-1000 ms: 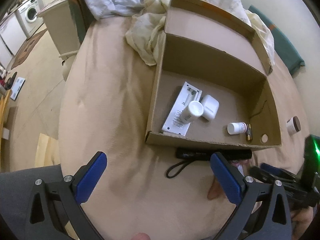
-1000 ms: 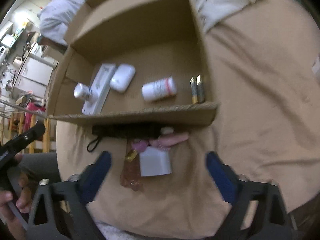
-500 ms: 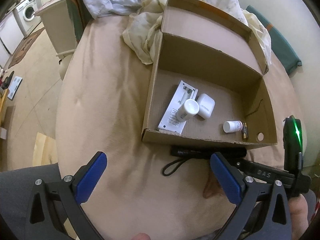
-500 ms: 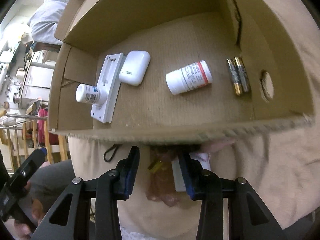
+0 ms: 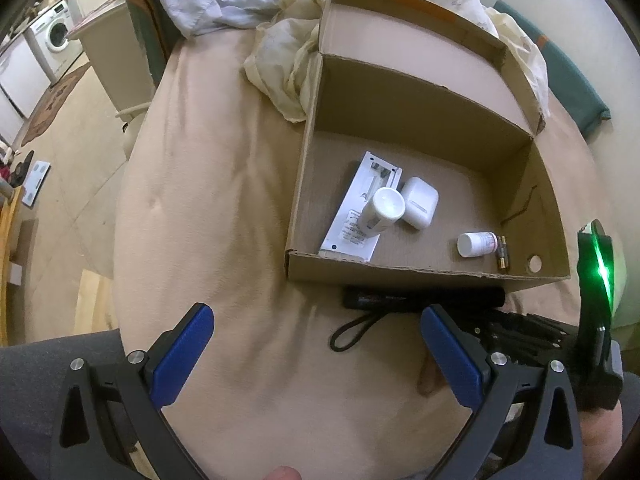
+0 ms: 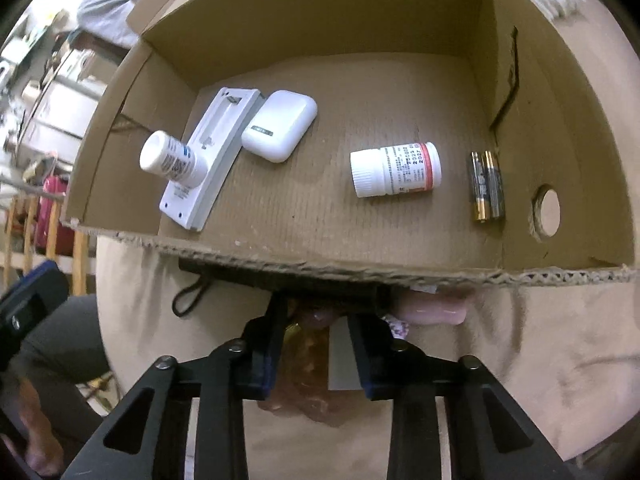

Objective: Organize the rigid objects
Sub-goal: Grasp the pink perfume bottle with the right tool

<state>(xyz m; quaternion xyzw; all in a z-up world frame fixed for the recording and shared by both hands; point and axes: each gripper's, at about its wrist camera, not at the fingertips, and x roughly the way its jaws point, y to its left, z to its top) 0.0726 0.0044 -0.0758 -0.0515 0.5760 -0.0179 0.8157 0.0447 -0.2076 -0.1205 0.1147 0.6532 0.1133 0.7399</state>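
Note:
An open cardboard box lies on a beige bed. It holds a white remote, a white bottle on it, a white earbud case, a pill bottle and two batteries. A black flashlight with a strap lies along the box's front wall. My right gripper is narrowed around the flashlight and an amber item beside a white block; contact is hidden. My left gripper is open and empty in front of the box.
Crumpled sheets lie behind the box's left corner. A pink tube lies under the box's front edge. The bed's left edge drops to the floor, with a washing machine far off.
My right gripper moved forward to the box's front wall and its fingers closed from wide open to narrow around the items there. The left gripper stayed open and barely moved.

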